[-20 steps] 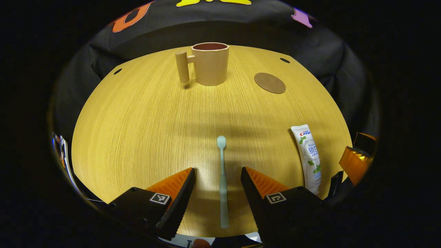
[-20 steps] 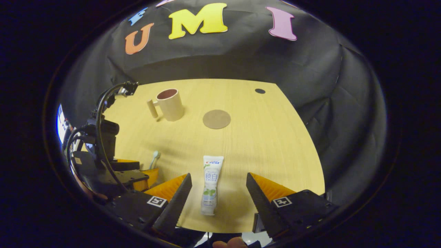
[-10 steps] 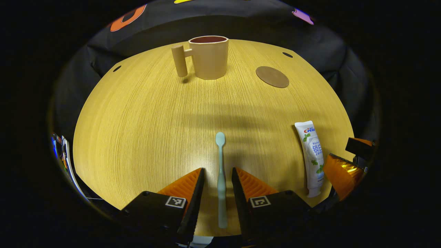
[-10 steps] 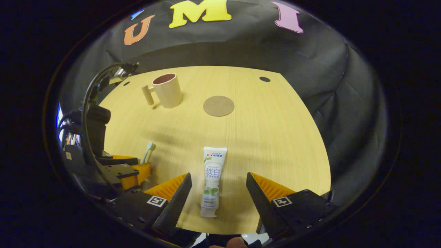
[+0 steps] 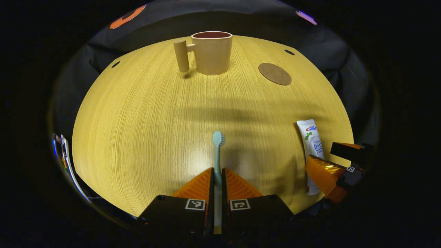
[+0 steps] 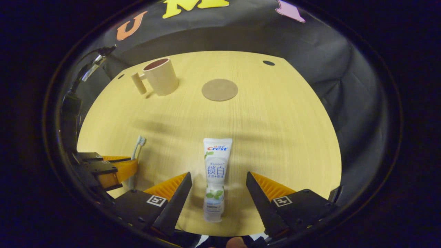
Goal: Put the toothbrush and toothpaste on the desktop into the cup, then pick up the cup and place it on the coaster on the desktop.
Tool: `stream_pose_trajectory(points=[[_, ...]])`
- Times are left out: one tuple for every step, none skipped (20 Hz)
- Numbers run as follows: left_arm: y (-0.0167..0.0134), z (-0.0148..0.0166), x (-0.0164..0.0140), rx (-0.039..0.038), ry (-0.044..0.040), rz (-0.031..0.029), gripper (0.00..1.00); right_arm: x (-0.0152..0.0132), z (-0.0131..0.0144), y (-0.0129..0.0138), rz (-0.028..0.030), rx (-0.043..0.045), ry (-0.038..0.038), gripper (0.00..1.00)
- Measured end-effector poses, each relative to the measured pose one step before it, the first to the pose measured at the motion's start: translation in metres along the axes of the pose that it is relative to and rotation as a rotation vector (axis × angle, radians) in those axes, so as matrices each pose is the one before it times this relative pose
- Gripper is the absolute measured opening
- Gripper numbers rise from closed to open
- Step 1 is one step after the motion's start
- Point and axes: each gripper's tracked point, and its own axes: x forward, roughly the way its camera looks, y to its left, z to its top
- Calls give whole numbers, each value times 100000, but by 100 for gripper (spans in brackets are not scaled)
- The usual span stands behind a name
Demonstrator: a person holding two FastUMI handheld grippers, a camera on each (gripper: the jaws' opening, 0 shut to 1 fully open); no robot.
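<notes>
Both grippers low | left gripper (image 5: 217, 172) fingers clamp toothbrush (image 5: 217, 148), handle end hidden; right gripper (image 6: 218, 186) fingers wide, straddling toothpaste (image 6: 216, 172)

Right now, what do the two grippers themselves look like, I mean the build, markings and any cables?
Both are alike. The left gripper has two wedge-shaped fingers with ridged inner faces, on black blocks that each carry a small square black-and-white marker. The right gripper has the same ridged wedges, black blocks and markers. In the right gripper view, a dark cable arcs up at the left edge.
</notes>
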Motion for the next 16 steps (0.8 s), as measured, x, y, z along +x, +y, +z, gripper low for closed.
stream_pose_trajectory(points=[[-12,-4,-74,-451,11,98,11,256,-18,105,132,-357,686,95],[-122,-184,-40,-438,155,-163,10,102,34,-10,63,-391,552,95],[-107,-81,-130,-717,-112,-429,9,323,14,6,-154,-36,692,96],[-55,-36,-299,-727,-377,-296,8,198,-195,107,109,267,1179,94],[15,293,-247,-1081,-1164,-332,8,189,-83,158,439,227,716,80],[-21,225,-152,-894,-1023,-416,8,91,-16,-131,-171,-394,520,72],[22,333,-322,-781,-919,-215,7,177,-121,127,603,156,882,63],[-9,318,-254,-848,-1267,-126,8,584,-351,178,777,657,1386,61],[191,554,-344,-634,-1274,304,8,-334,132,50,-438,1346,591,54],[152,461,-328,-577,-1505,311,8,-34,-67,127,584,1153,499,47],[20,523,-360,-732,-1385,109,8,9,93,24,258,-115,-4,43],[70,568,-287,-928,-905,155,7,82,-219,34,169,-846,156,40],[-19,776,-363,-932,-1515,-174,7,-393,310,-129,-43,-371,-325,29],[-31,787,-312,-485,-1398,-39,8,1,-163,53,435,-676,472,29],[-48,818,-317,-179,-1561,-132,8,137,1,117,489,309,-324,23],[-31,1214,-371,280,-2413,-53,8,-283,-4,94,223,-78,-132,23]])
